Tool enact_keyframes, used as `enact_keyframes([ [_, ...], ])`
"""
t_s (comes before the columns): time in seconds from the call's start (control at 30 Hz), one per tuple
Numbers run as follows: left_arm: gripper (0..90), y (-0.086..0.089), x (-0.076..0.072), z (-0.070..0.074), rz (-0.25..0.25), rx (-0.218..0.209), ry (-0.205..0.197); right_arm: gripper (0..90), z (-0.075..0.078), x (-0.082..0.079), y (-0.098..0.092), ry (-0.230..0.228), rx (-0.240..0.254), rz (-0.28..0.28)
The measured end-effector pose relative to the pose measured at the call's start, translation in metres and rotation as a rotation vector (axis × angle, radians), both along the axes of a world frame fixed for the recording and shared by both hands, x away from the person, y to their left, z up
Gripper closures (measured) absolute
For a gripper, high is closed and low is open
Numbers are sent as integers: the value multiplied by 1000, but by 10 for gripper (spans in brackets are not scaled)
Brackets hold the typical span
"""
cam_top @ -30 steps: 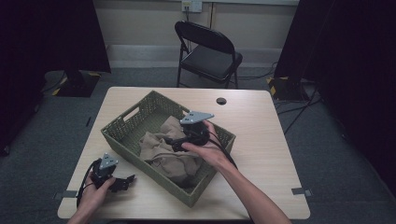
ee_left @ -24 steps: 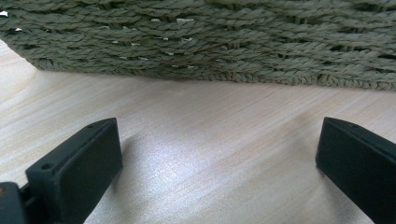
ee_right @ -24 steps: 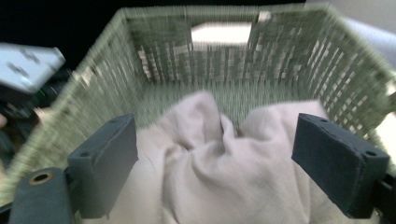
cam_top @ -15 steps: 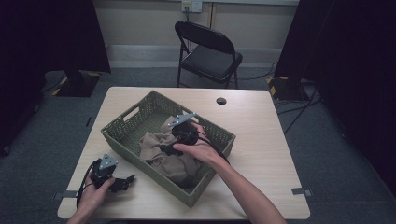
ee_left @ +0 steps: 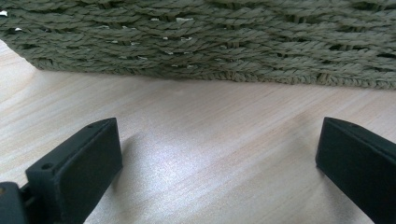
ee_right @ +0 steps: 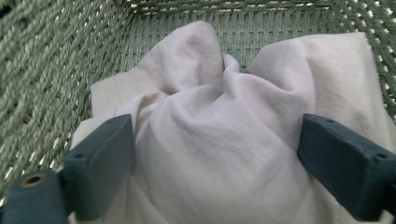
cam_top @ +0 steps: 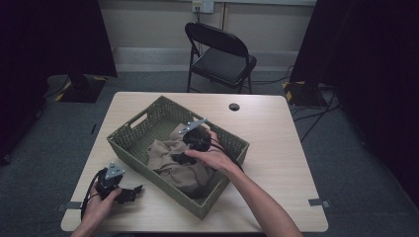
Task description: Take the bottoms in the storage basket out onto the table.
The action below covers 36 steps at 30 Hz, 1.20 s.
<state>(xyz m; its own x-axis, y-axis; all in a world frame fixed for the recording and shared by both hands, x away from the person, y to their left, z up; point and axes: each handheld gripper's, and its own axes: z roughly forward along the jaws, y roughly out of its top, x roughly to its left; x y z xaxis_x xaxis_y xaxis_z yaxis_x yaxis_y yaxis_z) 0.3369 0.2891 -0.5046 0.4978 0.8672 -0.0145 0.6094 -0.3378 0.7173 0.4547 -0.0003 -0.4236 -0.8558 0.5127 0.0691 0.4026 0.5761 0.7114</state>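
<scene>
Dipped lower since earlier, right gripper [ee_right: 212,154], jaws spread around beige cloth [ee_right: 224,140] in basket [cam_top: 133,148]; might snag wicker or pinch thin fold; left gripper [cam_top: 129,194] unclenched near bench's front-left corner

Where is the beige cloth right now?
The beige cloth lies bunched inside the green woven basket mid-table in the high view, with the right gripper open around a fold.

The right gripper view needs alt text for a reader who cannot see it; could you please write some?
Two open black fingers straddle a crumpled beige cloth lying inside a green woven basket, whose walls rise behind and to the left.
</scene>
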Motion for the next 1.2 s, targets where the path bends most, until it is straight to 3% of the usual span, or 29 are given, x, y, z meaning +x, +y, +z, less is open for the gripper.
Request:
enact_keyframes([
  [0.17,0,0,0,0,-5,3,0,98,-3,3,6,-32,-73,-1],
  [0.27,0,0,0,0,-5,3,0,120,0,6,3,-32,-54,-20],
  [0.4,0,0,0,0,-5,3,0,103,-2,8,1,-37,-71,-36],
  [0.57,0,0,0,0,-5,3,0,84,-9,12,6,10,-80,-21],
  [0.8,0,0,0,0,-5,2,0,81,-18,16,19,3,-100,-4],
  [1.07,0,0,0,0,-5,3,0,79,-24,16,28,-21,-151,-1],
  [1.2,0,0,0,0,-5,3,0,82,-28,19,27,10,-169,-2],
])
